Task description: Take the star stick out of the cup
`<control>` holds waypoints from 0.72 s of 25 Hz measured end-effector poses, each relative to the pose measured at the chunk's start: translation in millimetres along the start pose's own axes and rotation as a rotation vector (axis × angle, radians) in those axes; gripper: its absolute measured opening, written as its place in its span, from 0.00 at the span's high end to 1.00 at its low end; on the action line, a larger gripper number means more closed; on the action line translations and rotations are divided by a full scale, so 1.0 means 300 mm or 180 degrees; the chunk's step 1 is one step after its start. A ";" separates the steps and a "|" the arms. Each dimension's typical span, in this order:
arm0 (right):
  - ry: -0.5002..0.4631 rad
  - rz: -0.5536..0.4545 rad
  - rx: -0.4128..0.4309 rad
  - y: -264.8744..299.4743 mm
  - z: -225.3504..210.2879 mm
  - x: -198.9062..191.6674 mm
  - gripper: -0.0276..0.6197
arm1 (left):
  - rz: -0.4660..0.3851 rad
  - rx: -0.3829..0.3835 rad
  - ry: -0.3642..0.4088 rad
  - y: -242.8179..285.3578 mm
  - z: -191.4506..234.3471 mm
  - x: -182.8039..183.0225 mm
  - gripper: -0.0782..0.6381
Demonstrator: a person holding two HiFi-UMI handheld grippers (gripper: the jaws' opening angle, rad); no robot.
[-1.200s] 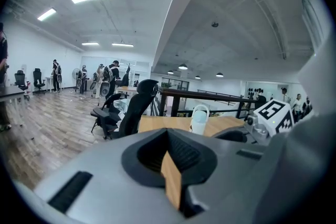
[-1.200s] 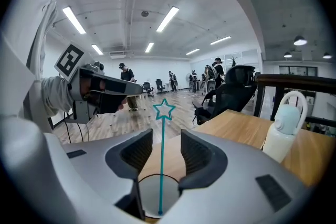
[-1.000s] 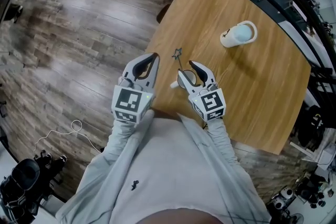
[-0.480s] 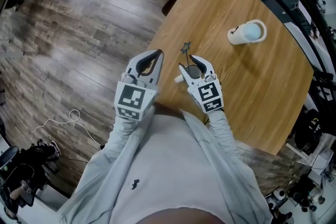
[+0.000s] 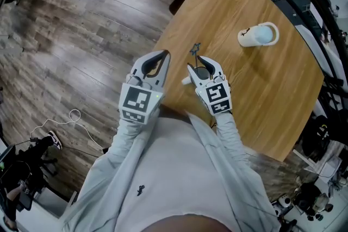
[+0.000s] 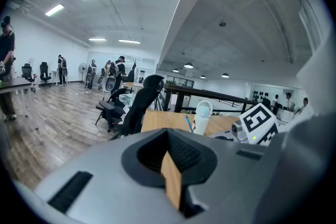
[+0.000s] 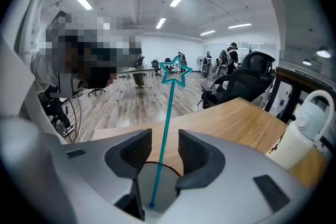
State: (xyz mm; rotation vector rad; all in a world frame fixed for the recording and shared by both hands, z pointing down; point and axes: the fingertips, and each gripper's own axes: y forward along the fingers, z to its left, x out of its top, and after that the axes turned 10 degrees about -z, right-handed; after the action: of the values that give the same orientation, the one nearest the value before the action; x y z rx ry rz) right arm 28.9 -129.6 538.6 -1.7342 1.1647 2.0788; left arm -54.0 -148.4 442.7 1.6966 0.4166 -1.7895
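A thin teal star stick [image 7: 167,113] stands in a small white cup [image 7: 167,194], its star [image 5: 194,50] leaning away from me. My right gripper [image 7: 165,147] is just above the cup [image 5: 186,81]. Its jaws are open, one on each side of the stick and a little apart from it. In the head view the right gripper [image 5: 198,64] covers most of the cup near the table's left edge. My left gripper [image 5: 164,55] hovers to the left of it at the table edge. The left gripper [image 6: 169,136] is shut with nothing in it.
A white lidded jug [image 5: 258,34] stands further along the wooden table [image 5: 272,95]; it also shows as the jug [image 7: 304,126] at the right. Wood floor lies to the left. A black office chair [image 6: 139,105] stands past the table's far end. People stand far off.
The head view has shifted slightly, so the table and both grippers sit a little higher and to the right. The right gripper stays round the stick.
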 end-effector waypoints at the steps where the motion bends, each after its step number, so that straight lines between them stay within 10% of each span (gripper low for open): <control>1: -0.0010 0.0011 0.0005 -0.001 0.001 -0.002 0.69 | -0.0003 0.0000 -0.0004 0.000 0.000 0.000 0.87; 18: -0.0085 -0.0037 -0.0037 -0.031 -0.002 0.025 0.91 | -0.0020 -0.0006 0.0010 -0.002 -0.006 0.016 0.86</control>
State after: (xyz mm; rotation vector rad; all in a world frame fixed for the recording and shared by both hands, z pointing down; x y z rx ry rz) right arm 32.5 -126.1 527.7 -1.7088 1.1346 2.0996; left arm -52.7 -147.9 437.6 1.6986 0.4253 -1.7908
